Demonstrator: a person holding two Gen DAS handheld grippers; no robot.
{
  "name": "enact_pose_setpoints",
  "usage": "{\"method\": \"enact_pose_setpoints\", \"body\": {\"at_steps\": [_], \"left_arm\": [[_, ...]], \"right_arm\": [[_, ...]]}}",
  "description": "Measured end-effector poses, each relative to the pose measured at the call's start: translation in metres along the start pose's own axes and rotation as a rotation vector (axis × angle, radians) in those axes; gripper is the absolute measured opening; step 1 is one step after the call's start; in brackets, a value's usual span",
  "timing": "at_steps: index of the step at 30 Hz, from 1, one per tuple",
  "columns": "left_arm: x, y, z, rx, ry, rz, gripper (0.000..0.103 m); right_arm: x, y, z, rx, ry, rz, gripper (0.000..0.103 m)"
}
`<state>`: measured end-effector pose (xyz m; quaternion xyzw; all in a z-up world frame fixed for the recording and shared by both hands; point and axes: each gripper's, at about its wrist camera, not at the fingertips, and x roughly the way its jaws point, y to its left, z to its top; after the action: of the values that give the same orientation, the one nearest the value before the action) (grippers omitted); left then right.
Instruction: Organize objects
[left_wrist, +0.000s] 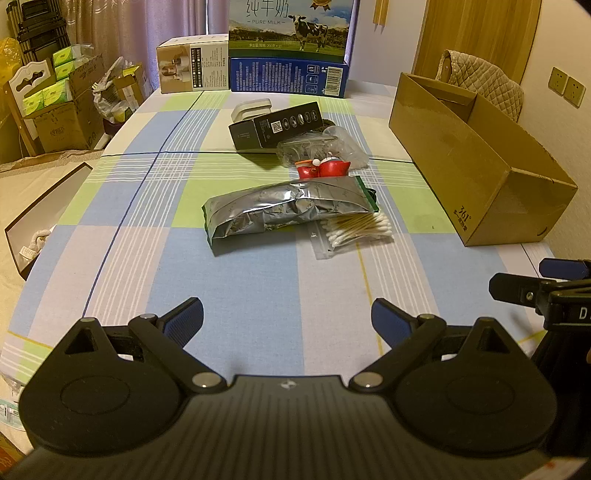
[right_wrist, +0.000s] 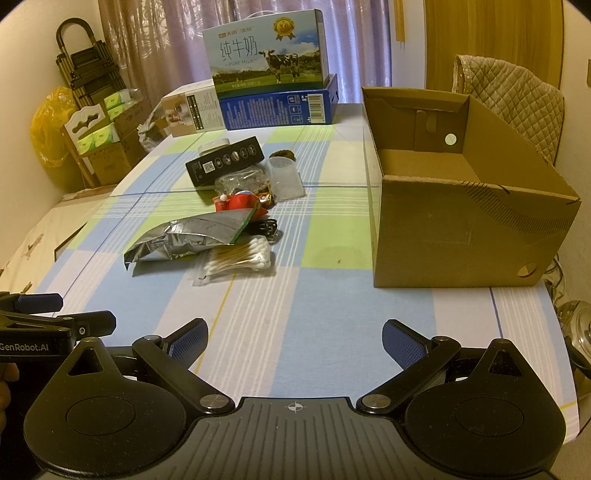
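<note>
Crinkled silver foil pouch (left_wrist: 288, 206) lay mid-table on the checked cloth (left_wrist: 240, 277), overlapping a clear bag of cotton swabs (left_wrist: 358, 229); an open brown cardboard box (right_wrist: 461, 221) stood right. Left gripper (left_wrist: 287, 317) and right gripper (right_wrist: 294, 338) hovered low, both spread wide, empty

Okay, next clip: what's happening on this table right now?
A person holds two handheld grippers over a checked tablecloth; nothing is picked up yet. The left gripper and right gripper are both open and empty. Ahead lies a pile: a crumpled silver foil pouch, a clear bag of cotton swabs, a red toy figure and a black rectangular carton. The open brown cardboard box looks empty.
</note>
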<state>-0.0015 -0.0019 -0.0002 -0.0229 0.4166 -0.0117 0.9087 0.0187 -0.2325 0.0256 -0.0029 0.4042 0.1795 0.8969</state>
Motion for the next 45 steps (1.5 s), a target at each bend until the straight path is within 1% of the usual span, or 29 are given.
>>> {"method": "enact_pose_setpoints", "body": {"at_steps": [39, 43, 45], "left_arm": [[0.0026, -0.002, -0.0006, -0.002, 0.009, -0.001, 0.096], [0.0018, 0.0009, 0.0001, -0.021, 0.013, -0.015, 0.096], [0.0005, 0.004, 0.0019, -0.028, 0.018, -0.033, 0.097]], "right_arm": [[0.0008, -0.0012, -0.0037, -0.004, 0.0, -0.005, 0.099], [0.0038, -0.0023, -0.0018, -0.008, 0.007, 0.002, 0.099], [0.0061, -0.0013, 0.0, -0.025, 0.022, 0.023, 0.099]]}}
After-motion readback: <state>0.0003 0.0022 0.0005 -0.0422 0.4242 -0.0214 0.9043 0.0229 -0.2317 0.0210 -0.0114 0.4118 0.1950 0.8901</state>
